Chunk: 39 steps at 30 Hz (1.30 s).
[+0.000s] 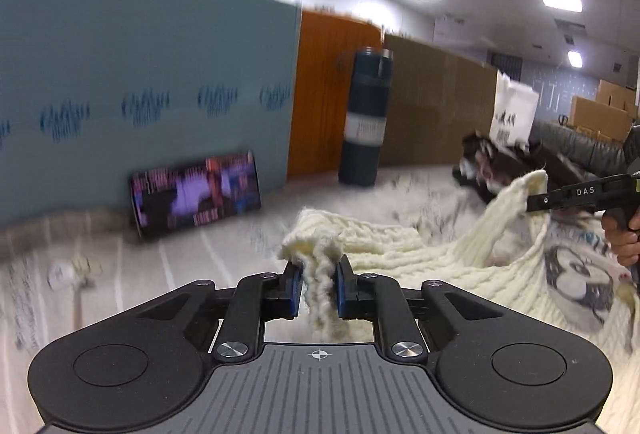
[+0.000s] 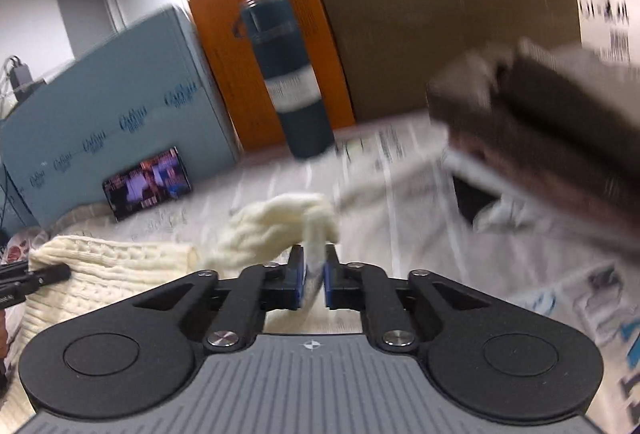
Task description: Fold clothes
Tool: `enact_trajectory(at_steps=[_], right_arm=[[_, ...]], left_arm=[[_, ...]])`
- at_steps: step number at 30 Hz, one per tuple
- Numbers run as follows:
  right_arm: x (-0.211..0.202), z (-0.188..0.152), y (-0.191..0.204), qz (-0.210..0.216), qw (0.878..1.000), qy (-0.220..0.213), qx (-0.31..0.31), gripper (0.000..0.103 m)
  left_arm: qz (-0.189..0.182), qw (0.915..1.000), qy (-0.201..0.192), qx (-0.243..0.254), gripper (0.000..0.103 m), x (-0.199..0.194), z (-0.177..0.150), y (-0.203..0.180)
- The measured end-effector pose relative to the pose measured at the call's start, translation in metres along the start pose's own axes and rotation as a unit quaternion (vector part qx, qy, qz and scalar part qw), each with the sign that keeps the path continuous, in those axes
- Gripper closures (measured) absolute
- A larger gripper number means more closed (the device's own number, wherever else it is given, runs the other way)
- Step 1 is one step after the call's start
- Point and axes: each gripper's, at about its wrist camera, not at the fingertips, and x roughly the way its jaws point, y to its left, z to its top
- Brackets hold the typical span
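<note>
Pinching cream knit sweater (image 1: pixel 384 246), both fingers (image 1: pixel 295 284) closed.

Chunky cream knit sweater (image 1: pixel 400 246); matt black plastic tool (image 1: pixel 319 288)

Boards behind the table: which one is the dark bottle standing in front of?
The orange board, between the blue board and brown cardboard. The dark bottle stands upright against it.

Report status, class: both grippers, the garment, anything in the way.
Left gripper shut on cream knit sweater. Right gripper shut on another edge, sweater lifted between them. Folded dark clothes and tall bottle beyond, not blocking.
</note>
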Motion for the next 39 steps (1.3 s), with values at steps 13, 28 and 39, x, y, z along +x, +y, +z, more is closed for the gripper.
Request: enact_trajectory(at_steps=[13, 28, 39], right_arm=[[0.056, 0.015, -0.013, -0.04, 0.998, 0.055, 0.006, 0.091], [-0.076, -0.025, -0.018, -0.091, 0.991, -0.002, 0.094, 0.029], [-0.139, -0.094, -0.006, -0.127, 0.977, -0.004, 0.173, 0.019]], left_arm=[[0.069, 0.9948, 0.074, -0.009, 0.048, 0.056, 0.006, 0.03], [-0.07, 0.9897, 0.048, 0.115, 0.018, -0.036, -0.012, -0.044], [-0.187, 0.9461, 0.086, 0.25, 0.016, -0.071, -0.074, -0.099]])
